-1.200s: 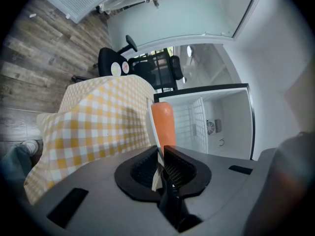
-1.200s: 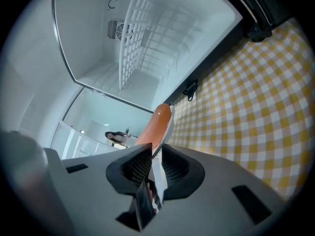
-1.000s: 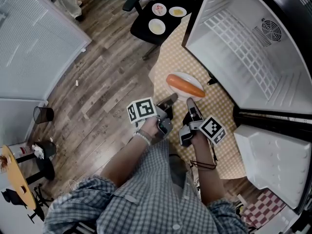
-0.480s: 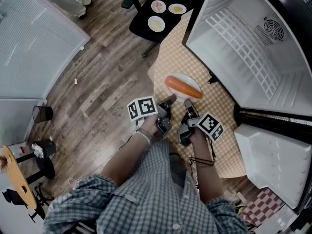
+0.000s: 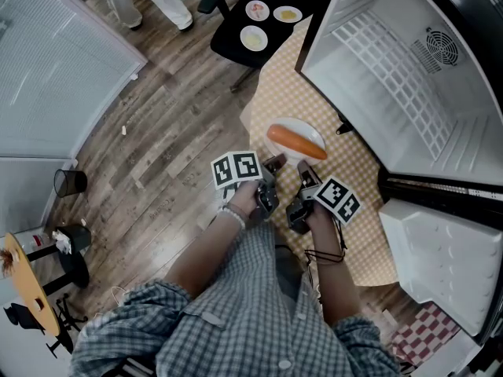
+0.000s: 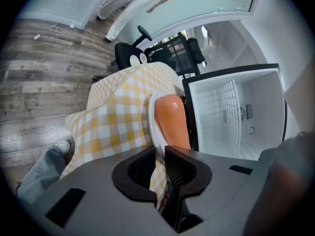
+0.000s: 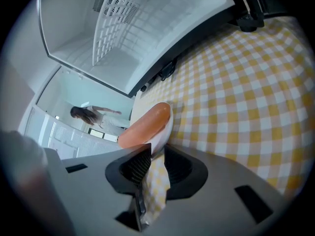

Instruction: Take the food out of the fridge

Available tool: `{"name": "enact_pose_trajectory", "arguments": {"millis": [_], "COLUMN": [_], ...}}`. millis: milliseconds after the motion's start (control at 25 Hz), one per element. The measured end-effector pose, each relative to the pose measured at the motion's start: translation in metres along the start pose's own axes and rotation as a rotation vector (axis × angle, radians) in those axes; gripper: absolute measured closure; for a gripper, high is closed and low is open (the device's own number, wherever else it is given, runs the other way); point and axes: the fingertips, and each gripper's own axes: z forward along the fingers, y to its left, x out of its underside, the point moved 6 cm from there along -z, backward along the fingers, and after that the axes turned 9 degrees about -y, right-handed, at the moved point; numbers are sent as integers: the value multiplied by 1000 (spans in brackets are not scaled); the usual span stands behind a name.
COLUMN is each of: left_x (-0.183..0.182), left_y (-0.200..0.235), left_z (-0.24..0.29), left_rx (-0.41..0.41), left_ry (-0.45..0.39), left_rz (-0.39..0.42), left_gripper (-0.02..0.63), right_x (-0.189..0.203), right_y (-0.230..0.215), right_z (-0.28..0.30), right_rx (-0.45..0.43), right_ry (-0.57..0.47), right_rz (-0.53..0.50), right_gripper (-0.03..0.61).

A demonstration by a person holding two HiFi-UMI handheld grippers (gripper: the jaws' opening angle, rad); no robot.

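A white plate (image 5: 308,130) bearing a long orange sausage (image 5: 295,140) lies on the yellow checked cloth (image 5: 346,179) in front of the open fridge (image 5: 393,77). Both grippers meet the plate's near edge. My left gripper (image 5: 274,163) is shut on the rim at the left, and the left gripper view shows the white rim (image 6: 153,117) pinched at the tips of the left gripper (image 6: 158,154), with the sausage (image 6: 171,119) just beyond. My right gripper (image 5: 304,168) is shut on the rim beside it. In the right gripper view the rim (image 7: 165,134) sits between the tips of the right gripper (image 7: 157,151).
The fridge is empty, with a wire shelf and its door (image 5: 440,265) swung open at lower right. A black chair (image 5: 250,47) with three small plates stands beyond the cloth. A person's legs (image 5: 149,2) show at top left. A small bin (image 5: 69,184) stands on the wooden floor at left.
Both grippers have sunk a little and tipped downward with the plate still between them. A person's legs have come into view at the top left.
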Motion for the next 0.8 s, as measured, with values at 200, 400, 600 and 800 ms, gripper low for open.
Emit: {"name": "enact_pose_trajectory", "arguments": {"millis": [200,400,600,800], "left_x": [1,2,0,-8], "left_y": [-6,-9,-11,-25], "left_z": [2,-4,-17,-29], "left_rx": [-36,-46,-71,-65], "left_ry": [55,63,41,-3], "left_rz": [64,108,156,264], "left_gripper": [512,495,498,595], "right_x": [0,-1,-5,-18], "right_y": [1,0,2,12], "right_z": [-1,-6,-19,-37], "right_rx": [11,20,26,40], "right_ry": [26,39,30,-22], "right_rz": [-52,-91,-165,-334], "right_gripper": [517,494,494,531]}}
